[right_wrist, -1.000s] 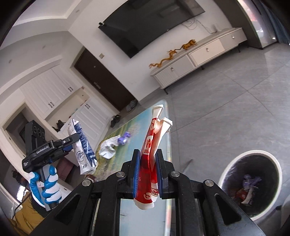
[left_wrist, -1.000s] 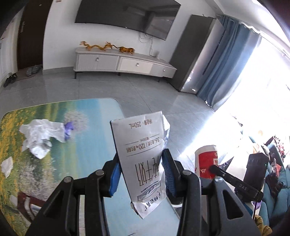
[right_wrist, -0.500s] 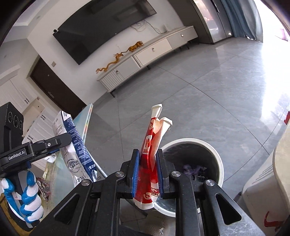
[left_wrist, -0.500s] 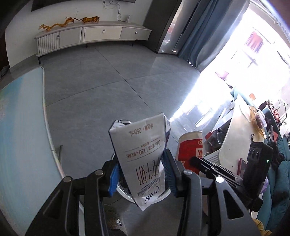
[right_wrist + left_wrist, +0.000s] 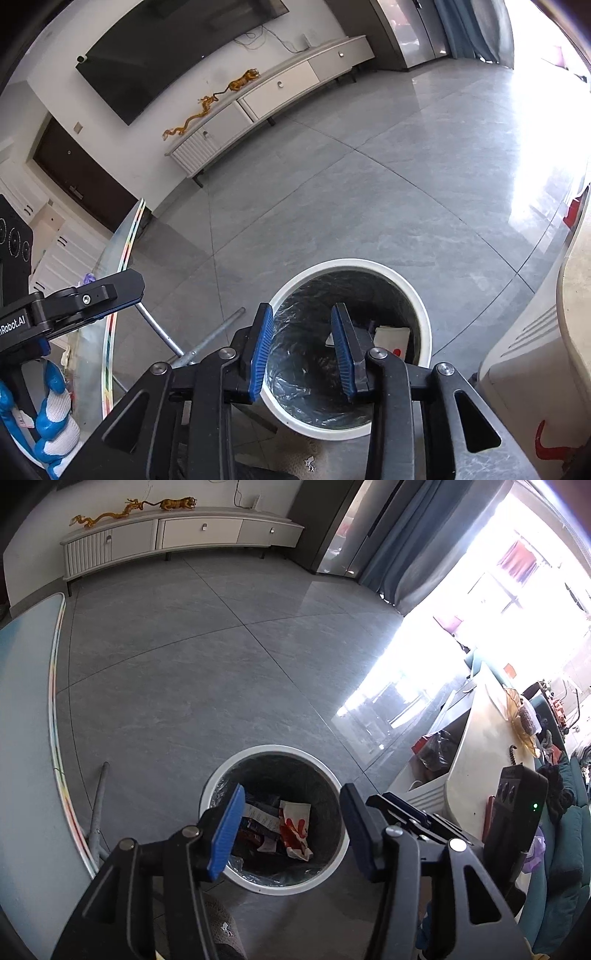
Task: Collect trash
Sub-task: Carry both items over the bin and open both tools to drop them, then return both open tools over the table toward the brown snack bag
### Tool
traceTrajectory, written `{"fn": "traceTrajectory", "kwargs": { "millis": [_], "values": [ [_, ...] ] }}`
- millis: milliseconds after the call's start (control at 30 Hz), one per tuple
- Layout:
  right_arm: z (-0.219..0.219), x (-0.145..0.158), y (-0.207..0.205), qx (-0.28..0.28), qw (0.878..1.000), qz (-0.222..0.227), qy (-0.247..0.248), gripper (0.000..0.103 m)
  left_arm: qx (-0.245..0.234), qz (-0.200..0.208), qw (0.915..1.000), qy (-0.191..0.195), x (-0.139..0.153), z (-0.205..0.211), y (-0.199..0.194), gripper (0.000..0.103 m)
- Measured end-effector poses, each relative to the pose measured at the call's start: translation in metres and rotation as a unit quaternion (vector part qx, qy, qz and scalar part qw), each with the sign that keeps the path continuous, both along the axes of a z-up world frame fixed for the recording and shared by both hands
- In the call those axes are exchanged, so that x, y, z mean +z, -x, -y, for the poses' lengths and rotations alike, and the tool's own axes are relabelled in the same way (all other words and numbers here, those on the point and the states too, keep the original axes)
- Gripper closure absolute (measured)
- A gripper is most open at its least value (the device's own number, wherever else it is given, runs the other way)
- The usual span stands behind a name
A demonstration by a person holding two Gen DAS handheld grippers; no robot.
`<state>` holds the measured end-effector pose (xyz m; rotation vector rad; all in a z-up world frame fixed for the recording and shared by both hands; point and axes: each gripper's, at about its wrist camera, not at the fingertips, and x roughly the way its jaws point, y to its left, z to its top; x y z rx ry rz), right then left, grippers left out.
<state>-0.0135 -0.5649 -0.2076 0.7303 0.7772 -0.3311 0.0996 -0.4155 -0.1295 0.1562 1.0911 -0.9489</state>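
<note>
A white-rimmed bin (image 5: 273, 751) with a dark liner stands on the grey floor, right below both grippers. In it lie a white carton (image 5: 263, 815) and a red and white packet (image 5: 295, 825), among other scraps. My left gripper (image 5: 293, 794) hangs over the bin's mouth; its jaws are opening and hold nothing. In the right wrist view the bin (image 5: 351, 264) fills the lower middle, with the red and white packet (image 5: 392, 340) in it. My right gripper (image 5: 302, 310) is above it, jaws opening, nothing between them. A gloved hand (image 5: 51, 402) holds the left gripper's handle.
The glass table's edge (image 5: 33, 738) and its metal leg (image 5: 98, 805) stand left of the bin. A white counter (image 5: 476, 760) with clutter is close on the right. A white TV cabinet (image 5: 177, 535) lines the far wall across open grey floor.
Both grippers swung from the table to above the bin and tipped down. The left let go of the white carton, the right let go of the red packet; both jaws now stand apart.
</note>
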Motion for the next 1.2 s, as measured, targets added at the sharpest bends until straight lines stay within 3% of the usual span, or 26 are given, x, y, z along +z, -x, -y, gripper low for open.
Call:
{"fn": "traceTrajectory", "kwargs": {
  "millis": [267, 400, 467, 667, 933, 1067, 1200],
  "values": [
    [-0.023, 0.038, 0.004, 0.006, 0.999, 0.016, 0.050, 0.067, 0.032, 0.058, 0.9976, 0.020, 0.041, -0.041, 0.010, 0.051],
    [-0.041, 0.061, 0.003, 0.015, 0.997, 0.035, 0.069, 0.063, 0.064, 0.093, 0.9927, 0.041, 0.071, -0.089, 0.015, 0.051],
    [-0.052, 0.073, 0.001, 0.024, 0.996, 0.046, 0.077, 0.063, 0.083, 0.114, 0.9888, 0.048, 0.085, -0.118, 0.017, 0.044],
    [-0.096, 0.103, -0.017, 0.048, 0.991, 0.094, 0.080, 0.060, 0.169, 0.187, 0.9669, 0.043, 0.123, -0.227, 0.029, 0.037],
    [-0.172, 0.130, -0.083, 0.141, 0.979, 0.124, 0.083, 0.059, 0.288, 0.244, 0.9258, 0.024, 0.139, -0.355, 0.036, 0.037],
    [-0.211, 0.137, -0.104, 0.184, 0.970, 0.134, 0.083, 0.059, 0.311, 0.257, 0.9148, 0.022, 0.141, -0.386, 0.044, 0.037],
    [-0.241, 0.140, -0.123, 0.223, 0.962, 0.137, 0.083, 0.056, 0.325, 0.250, 0.9117, 0.023, 0.141, -0.411, 0.042, 0.037]
  ]
}}
